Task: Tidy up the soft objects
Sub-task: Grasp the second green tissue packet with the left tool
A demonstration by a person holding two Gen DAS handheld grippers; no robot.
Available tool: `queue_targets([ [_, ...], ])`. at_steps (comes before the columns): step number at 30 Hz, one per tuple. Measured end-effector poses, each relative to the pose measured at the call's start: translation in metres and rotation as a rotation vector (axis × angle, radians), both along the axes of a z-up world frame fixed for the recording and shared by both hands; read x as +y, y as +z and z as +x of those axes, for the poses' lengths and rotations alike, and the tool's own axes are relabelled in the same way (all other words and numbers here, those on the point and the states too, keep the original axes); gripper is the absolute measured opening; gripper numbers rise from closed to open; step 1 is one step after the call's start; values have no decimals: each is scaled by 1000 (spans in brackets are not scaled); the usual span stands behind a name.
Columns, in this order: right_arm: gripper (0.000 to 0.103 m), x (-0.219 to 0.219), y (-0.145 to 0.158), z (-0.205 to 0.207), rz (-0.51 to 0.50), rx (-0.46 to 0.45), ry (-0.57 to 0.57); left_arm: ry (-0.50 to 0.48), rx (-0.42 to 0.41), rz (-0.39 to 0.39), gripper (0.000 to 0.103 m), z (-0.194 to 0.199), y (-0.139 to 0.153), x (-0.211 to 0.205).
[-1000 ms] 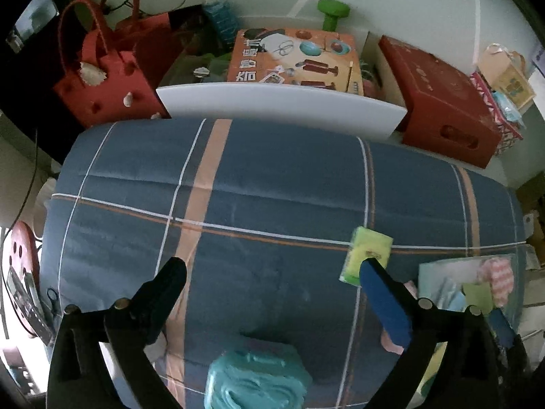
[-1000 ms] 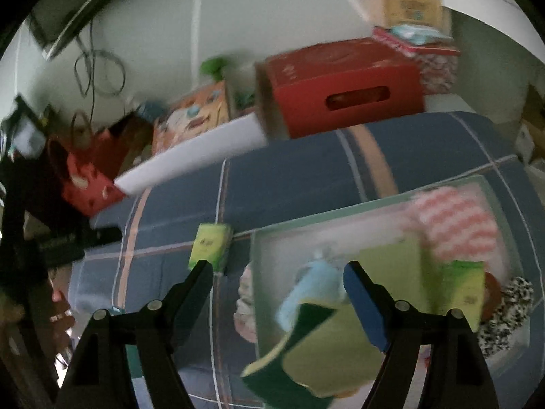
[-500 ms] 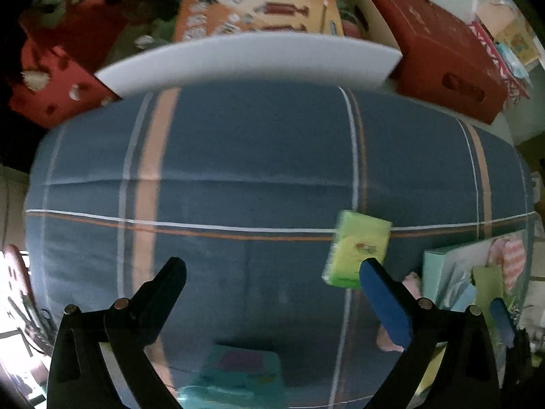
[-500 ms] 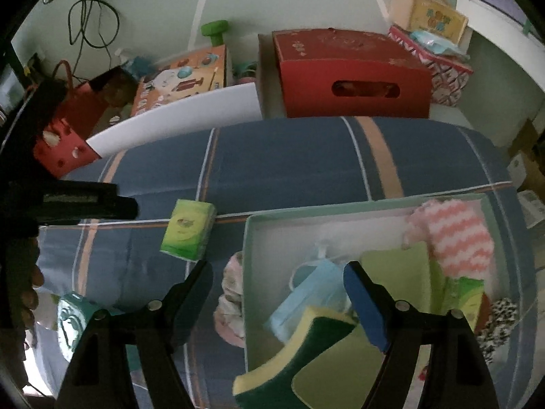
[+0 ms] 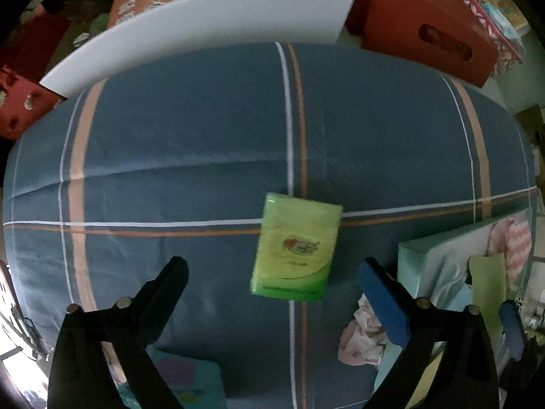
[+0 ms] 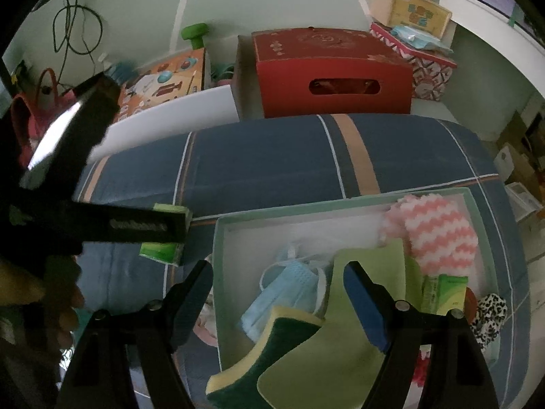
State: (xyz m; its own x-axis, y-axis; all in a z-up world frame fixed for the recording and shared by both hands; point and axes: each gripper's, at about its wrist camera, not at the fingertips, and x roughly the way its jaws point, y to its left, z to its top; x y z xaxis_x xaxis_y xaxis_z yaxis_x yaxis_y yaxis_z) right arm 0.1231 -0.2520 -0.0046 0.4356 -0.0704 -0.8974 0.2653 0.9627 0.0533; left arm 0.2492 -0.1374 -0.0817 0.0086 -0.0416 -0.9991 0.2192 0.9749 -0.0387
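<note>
Left wrist view: left gripper pointing down over the green tissue pack lying mid-bed; jaws spread, just been narrowing, pads not touching it. Risk, my judgement: the slick, squashy pack could slip or tilt if the jaws land off-centre. Right wrist view alone shows the box at the bed's right edge holding a sponge, mask and pink cloth; right gripper released above it.
</note>
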Motion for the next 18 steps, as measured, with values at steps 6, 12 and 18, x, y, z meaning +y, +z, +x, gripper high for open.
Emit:
queue_targets([
  [6, 82, 0, 1, 0, 5, -5, 0, 5, 39, -25, 63, -1, -13, -9],
  [12, 82, 4, 4, -1, 0, -12, 10, 4, 43, -46, 51, -5, -17, -6],
  [18, 82, 7, 7, -1, -12, -25, 16, 31, 5, -77, 51, -10, 0, 24],
])
